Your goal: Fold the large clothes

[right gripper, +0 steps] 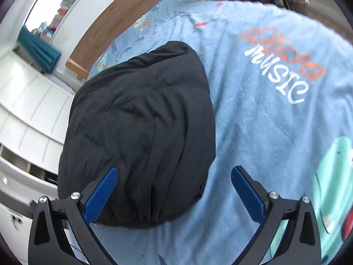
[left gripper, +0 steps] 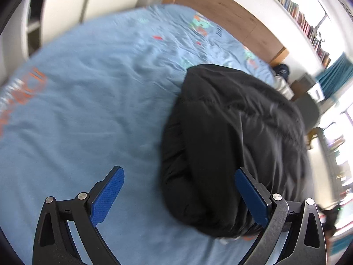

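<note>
Blue bedspread (left gripper: 88,110) fills the frame, black jacket (right gripper: 141,132) bundled on it just ahead of both grippers. Left gripper (left gripper: 178,190) spread wide, holding nothing; right gripper (right gripper: 174,185) gaping too, empty above the jacket's near edge.

My left gripper (left gripper: 179,186) has two black, angular arms with triangular cut-outs, each tipped by a flat pad (left gripper: 108,196) of textured blue. Round silver screws (left gripper: 82,196) sit just behind the pads at the linkage joints. My right gripper (right gripper: 175,186) is built alike: black frame, blue ribbed pads, silver screws.
</note>
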A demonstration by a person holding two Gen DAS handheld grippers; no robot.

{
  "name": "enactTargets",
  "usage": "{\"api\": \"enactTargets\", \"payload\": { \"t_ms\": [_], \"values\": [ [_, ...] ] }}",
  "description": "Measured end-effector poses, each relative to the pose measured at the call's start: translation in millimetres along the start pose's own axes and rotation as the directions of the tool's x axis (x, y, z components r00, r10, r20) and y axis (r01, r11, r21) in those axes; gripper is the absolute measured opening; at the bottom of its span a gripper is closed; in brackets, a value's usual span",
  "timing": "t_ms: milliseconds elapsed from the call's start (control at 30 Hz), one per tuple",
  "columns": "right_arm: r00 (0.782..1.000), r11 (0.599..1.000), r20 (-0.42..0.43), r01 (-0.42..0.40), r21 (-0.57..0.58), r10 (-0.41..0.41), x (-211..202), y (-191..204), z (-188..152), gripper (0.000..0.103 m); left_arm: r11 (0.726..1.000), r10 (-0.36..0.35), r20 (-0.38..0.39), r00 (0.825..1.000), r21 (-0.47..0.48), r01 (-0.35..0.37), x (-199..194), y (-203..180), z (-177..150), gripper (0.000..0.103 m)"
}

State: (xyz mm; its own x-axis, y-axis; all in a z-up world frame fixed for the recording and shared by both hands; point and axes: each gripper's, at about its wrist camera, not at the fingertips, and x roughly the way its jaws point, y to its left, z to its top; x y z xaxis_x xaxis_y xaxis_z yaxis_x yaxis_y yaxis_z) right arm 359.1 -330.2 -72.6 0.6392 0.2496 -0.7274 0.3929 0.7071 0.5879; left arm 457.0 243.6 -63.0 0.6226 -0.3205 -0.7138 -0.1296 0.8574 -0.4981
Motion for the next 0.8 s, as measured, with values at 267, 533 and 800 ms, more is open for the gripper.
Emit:
{"api": "enactTargets", "payload": {
  "t_ms": [267,533,800],
  "values": [
    [0.982,0.983,-0.103,-0.149,0.110,0.161,57.0,-18.4,24.2,0.103,0.964,-0.234,-0.133,0.963,-0.163,0.212,59.0,23.5,40.1,0.099],
    [0.945,0.961,-0.180,-0.258,0.096,0.272,110.8,-11.5,30.6,0.103,0.890,-0.425,-0.206,0.882,-0.274,0.364,112.8,18.5,33.4,0.100],
    [0.865,0.904,-0.265,-0.416,0.099,0.427,139.9,8.7,35.0,0.103,0.853,-0.522,-0.290,0.802,-0.209,0.479,117.2,-24.6,11.7,0.102]
  ]
}}
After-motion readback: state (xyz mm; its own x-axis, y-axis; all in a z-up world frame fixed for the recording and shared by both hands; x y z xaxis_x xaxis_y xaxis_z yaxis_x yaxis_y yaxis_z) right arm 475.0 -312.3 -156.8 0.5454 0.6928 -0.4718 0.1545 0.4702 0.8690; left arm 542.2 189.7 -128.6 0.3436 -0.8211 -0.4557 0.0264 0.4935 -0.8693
